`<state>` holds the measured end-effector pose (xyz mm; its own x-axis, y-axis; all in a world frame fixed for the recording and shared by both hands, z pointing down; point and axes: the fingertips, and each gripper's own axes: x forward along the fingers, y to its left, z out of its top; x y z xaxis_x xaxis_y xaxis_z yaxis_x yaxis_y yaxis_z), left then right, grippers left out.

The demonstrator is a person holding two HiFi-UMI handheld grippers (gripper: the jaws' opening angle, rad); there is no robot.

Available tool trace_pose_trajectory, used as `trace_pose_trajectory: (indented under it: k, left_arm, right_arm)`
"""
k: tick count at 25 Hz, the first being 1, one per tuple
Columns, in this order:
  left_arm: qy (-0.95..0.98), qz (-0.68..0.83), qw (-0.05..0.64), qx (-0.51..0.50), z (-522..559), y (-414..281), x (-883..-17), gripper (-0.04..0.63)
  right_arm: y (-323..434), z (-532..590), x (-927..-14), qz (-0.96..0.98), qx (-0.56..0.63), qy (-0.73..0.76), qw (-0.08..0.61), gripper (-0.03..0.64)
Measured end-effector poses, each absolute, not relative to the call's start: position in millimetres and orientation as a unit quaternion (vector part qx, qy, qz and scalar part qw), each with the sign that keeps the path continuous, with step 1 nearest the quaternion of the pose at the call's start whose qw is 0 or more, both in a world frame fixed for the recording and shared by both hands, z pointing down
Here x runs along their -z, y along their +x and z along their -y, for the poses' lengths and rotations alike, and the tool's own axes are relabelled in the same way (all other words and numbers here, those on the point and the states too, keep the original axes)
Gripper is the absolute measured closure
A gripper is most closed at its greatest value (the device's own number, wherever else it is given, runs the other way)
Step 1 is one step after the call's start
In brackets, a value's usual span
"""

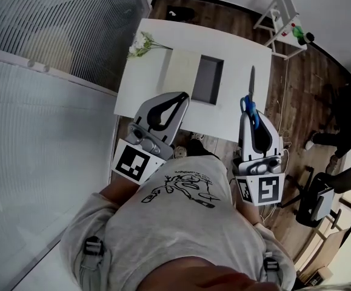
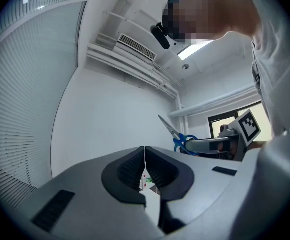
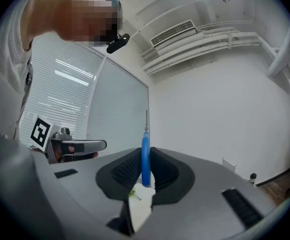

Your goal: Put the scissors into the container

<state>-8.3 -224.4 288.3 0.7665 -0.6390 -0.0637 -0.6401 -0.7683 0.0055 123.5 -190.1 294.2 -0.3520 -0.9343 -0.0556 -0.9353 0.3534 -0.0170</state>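
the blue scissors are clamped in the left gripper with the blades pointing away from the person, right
No, it is the right gripper that clamps the scissors; the right gripper view shows the blue handle pinched between its jaws. The rest of the statement is right.

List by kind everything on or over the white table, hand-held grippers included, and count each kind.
Scissors: 1
Container: 1
Flower sprig: 1
Hand-held grippers: 2 (left hand-held gripper, shut and empty; right hand-held gripper, shut on the scissors)
Total: 5
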Motion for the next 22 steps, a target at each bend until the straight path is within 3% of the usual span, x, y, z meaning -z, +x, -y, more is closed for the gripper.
trace_pose_trajectory:
  k: [22]
  left_arm:
    - [-0.931, -0.363, 0.018, -0.022, 314.0, 58.2, -283.9, 0.574]
  right_arm:
    - [197.0, 280.5, -293.8, -0.829, -0.001, -0.557, 0.04, 0.563]
